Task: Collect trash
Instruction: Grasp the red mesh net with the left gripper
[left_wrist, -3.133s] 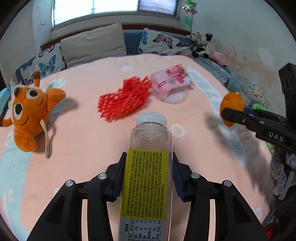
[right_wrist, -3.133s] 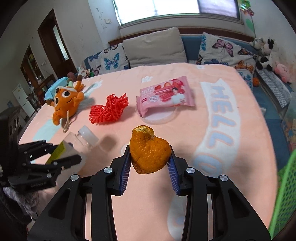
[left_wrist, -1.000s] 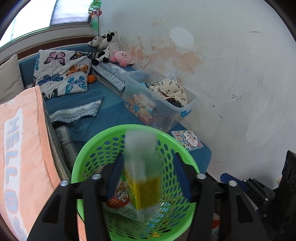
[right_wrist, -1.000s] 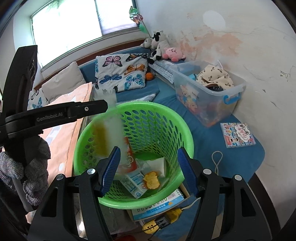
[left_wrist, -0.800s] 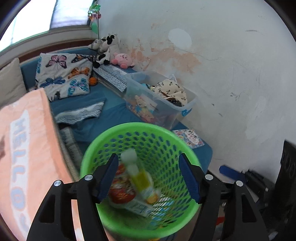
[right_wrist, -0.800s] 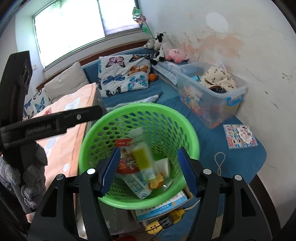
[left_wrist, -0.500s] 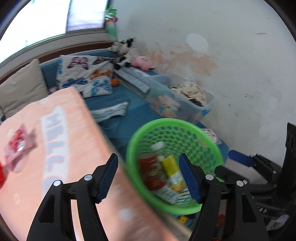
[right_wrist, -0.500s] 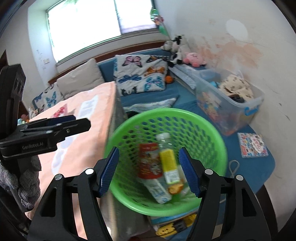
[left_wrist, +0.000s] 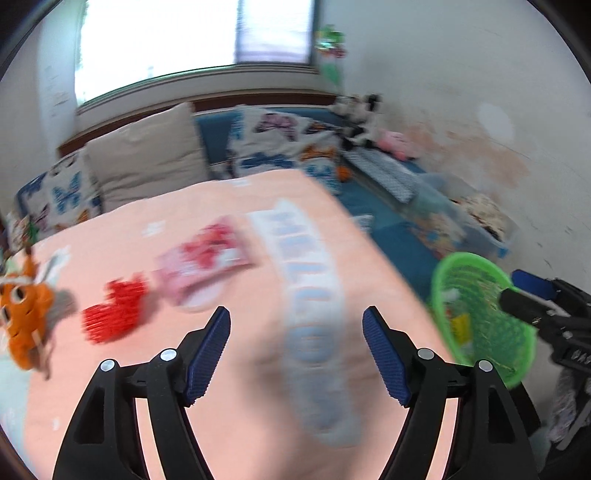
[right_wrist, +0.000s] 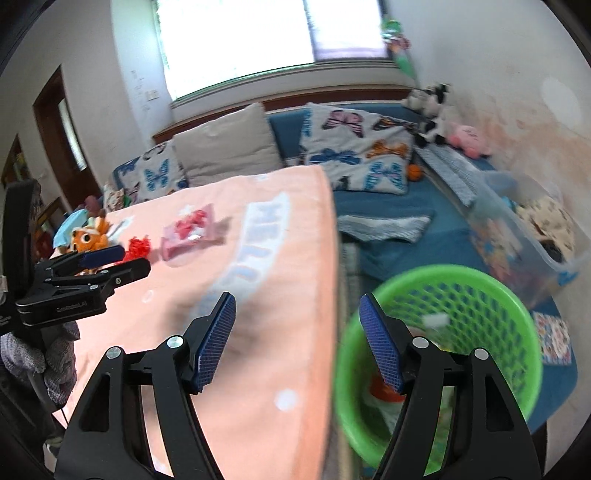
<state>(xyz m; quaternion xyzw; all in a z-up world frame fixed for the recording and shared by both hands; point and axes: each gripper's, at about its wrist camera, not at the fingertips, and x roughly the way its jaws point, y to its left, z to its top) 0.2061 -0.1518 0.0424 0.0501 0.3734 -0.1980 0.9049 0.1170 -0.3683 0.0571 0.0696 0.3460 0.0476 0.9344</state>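
Beneath and ahead of both claws, a tabletop (left_wrist: 229, 406) covered in a peach cloth lettered "HELLO" is seen, blurred in both views. To the right of the left claw (left_wrist: 296, 338), beside the tabletop's edge, a green perforated basket (left_wrist: 517, 354) is observed; in the right wrist view the same basket is partly overlapped by the right claw (right_wrist: 297, 325) and holds items too blurred to identify. Ahead and to the left of the left claw, a pink snack packet (left_wrist: 207, 260) is noted lying on the cloth, with a red foam net (left_wrist: 114, 317) just left of it and an orange plush toy (left_wrist: 22, 306) farther left. The left claw's jaws are recorded as opening, with nothing between them. The right claw's jaws stand apart, likewise with nothing between them.
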